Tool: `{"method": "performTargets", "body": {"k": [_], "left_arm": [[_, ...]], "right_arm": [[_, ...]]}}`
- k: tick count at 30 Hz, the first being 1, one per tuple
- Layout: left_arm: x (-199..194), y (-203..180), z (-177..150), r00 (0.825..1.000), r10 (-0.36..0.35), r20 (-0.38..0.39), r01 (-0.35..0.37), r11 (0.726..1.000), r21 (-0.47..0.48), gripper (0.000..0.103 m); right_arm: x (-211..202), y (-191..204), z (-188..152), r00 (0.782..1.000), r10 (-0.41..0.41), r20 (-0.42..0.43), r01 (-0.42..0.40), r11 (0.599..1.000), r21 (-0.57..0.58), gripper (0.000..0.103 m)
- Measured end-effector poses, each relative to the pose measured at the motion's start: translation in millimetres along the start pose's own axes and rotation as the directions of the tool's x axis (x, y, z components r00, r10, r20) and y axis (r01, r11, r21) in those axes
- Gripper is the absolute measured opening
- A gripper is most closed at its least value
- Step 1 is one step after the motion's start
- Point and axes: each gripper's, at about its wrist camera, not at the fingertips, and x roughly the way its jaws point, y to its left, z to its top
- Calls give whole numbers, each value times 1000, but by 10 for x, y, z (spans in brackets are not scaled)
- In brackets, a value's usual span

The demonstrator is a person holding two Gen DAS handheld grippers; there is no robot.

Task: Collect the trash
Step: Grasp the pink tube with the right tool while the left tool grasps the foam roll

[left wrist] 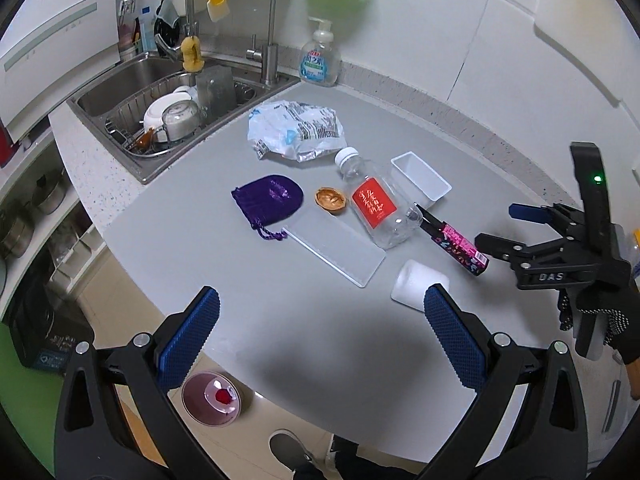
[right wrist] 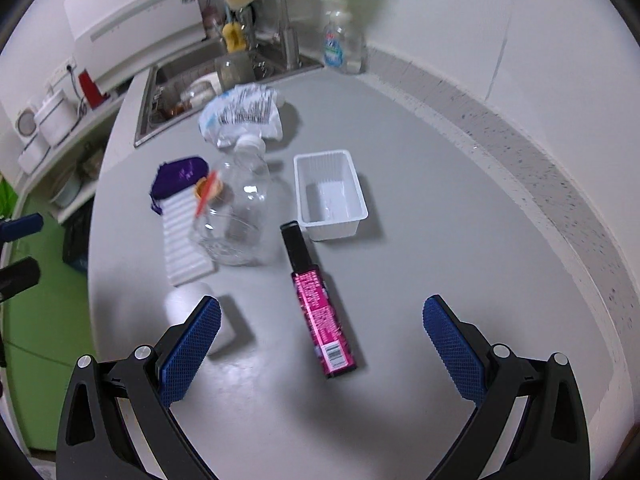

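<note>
On the grey counter lie a crumpled plastic bag, an empty clear bottle with a red label, a walnut shell, a pink and black carton, a white plastic tub, a white ribbed lid and a white paper roll. My left gripper is open and empty above the counter's near edge. My right gripper is open and empty, its jaws either side of the pink carton and above it; it also shows in the left wrist view.
A purple drawstring pouch lies left of the shell. A sink with dishes is at the back left, a soap bottle behind it. A bin with a red liner stands on the floor below the counter edge.
</note>
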Motion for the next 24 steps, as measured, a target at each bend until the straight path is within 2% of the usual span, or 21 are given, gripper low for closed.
{"method": "performTargets", "body": {"k": [8, 9, 12, 16, 18, 20, 24], "left_arm": [[189, -79, -49, 999, 13, -44, -14, 999, -36, 100], [211, -92, -56, 999, 12, -49, -14, 999, -40, 100], [265, -131, -70, 998, 8, -61, -10, 999, -46, 100], [317, -188, -68, 998, 4, -70, -8, 999, -50, 100], [332, -207, -63, 997, 2, -73, -5, 999, -50, 100], [345, -231, -62, 997, -2, -75, -1, 999, -47, 100], [378, -296, -49, 997, -14, -79, 11, 999, -37, 100]], "right_arm": [[388, -12, 37, 996, 32, -88, -38, 996, -75, 95], [419, -16, 42, 995, 34, -95, -42, 996, -82, 85], [505, -17, 43, 992, 35, -124, -48, 993, -103, 67], [567, -5, 34, 990, 38, -139, -56, 991, -126, 49], [581, 3, 20, 988, 42, -146, -61, 989, -134, 35], [579, 26, 14, 988, 53, -144, -74, 987, -141, 26], [555, 37, -3, 989, 46, -139, -66, 988, -139, 23]]}}
